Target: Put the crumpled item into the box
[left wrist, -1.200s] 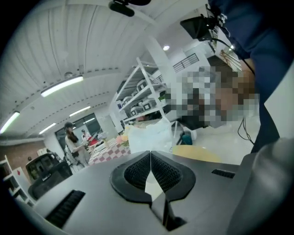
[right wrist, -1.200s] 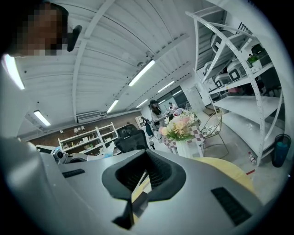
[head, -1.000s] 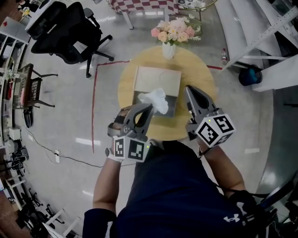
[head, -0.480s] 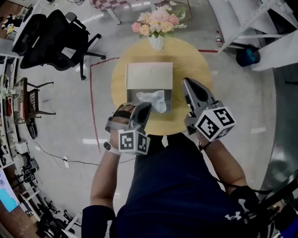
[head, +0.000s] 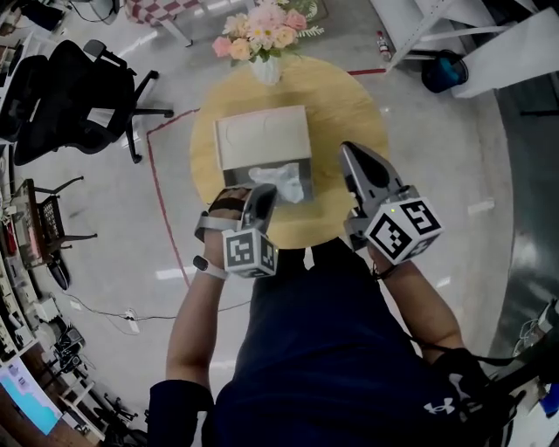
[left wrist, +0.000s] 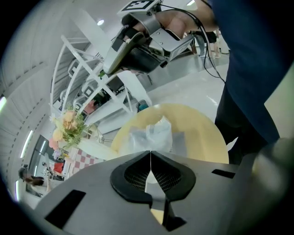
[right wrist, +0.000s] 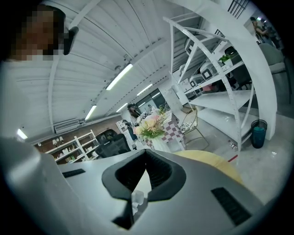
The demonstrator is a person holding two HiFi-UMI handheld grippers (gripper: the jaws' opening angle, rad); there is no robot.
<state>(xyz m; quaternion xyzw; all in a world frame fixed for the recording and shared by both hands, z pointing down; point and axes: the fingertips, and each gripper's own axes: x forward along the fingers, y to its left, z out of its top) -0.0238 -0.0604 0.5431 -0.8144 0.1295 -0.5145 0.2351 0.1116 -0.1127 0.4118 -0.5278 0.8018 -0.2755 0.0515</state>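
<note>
Left gripper (head: 264, 192) and right gripper (head: 348, 153) both closed and empty; crumpled item (head: 281, 181) sits loose in box (head: 262, 140), seemingly above the rim, so a left-jaw brush could flick it out.

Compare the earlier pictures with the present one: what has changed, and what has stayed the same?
The left gripper let go of the crumpled item, which dropped from above the box into its open near part. The gripper drew back toward the person, jaws now together. The right gripper stayed shut beside the box; box and flowers stayed on the table.
</note>
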